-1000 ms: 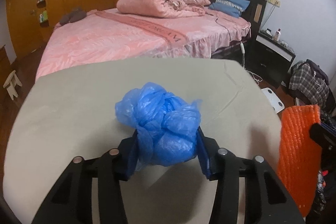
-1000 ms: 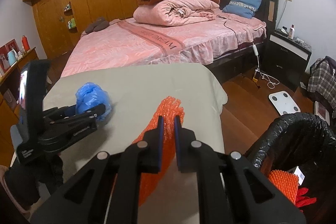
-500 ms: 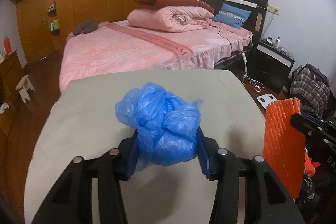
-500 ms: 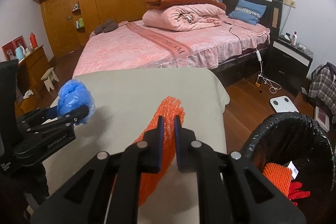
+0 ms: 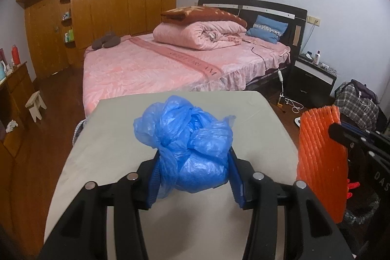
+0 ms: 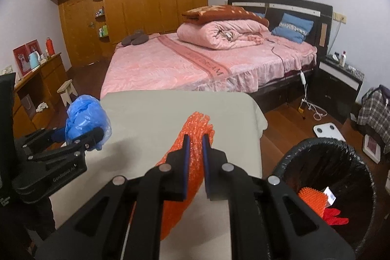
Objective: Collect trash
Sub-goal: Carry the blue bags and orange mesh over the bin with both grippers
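One bin (image 6: 326,177), black-lined, sits on the floor right of the table (image 6: 151,118); inside lie orange mesh, a red scrap and a white tag. Two trash items are held above the table. Left gripper (image 5: 192,177): fingers partway apart, clamped on a blue bag (image 5: 187,138). Right gripper (image 6: 195,155): fingers nearly together, pinching an orange net (image 6: 192,138).

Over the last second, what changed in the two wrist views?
Both grippers rose off the beige table: it looks smaller and more floor shows around it. The left gripper carried its crumpled blue plastic bag up, the right gripper its orange foam net sleeve, and the black-lined trash bin shows more fully. Unchanged: both grips, nothing released.
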A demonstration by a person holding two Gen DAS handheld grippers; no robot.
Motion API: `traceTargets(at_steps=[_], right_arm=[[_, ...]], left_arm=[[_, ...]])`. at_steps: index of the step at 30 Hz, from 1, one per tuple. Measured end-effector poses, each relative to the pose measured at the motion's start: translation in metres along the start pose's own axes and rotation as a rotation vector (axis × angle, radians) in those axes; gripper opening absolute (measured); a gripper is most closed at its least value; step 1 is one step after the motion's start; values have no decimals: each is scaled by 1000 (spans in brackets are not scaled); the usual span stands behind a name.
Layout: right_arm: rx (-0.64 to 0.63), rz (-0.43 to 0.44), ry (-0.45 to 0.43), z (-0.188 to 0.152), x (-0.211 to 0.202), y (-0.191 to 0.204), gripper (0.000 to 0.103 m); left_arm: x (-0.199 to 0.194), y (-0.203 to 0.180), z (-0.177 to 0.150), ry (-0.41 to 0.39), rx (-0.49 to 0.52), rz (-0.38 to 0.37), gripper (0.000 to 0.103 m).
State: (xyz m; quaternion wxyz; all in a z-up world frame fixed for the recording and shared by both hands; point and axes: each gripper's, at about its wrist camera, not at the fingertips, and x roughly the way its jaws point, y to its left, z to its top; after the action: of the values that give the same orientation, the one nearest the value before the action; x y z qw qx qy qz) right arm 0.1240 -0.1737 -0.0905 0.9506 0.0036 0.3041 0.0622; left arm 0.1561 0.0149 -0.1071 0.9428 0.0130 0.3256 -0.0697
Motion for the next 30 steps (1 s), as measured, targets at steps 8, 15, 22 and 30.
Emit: traceTargets(at_steps=[8, 15, 22, 30], right_arm=[[-29, 3, -38, 7, -32, 8, 9], [-43, 8, -58, 9, -52, 14, 9], [-56, 13, -78, 6, -71, 15, 9], [-61, 13, -104, 5, -92, 15, 9]], left_arm=[[-34, -2, -1, -28, -1, -1, 48], [-56, -3, -2, -37, -3, 0, 48], [-77, -7, -3, -60, -1, -2, 48], [-97, -10, -6, -80, 8, -10, 48]])
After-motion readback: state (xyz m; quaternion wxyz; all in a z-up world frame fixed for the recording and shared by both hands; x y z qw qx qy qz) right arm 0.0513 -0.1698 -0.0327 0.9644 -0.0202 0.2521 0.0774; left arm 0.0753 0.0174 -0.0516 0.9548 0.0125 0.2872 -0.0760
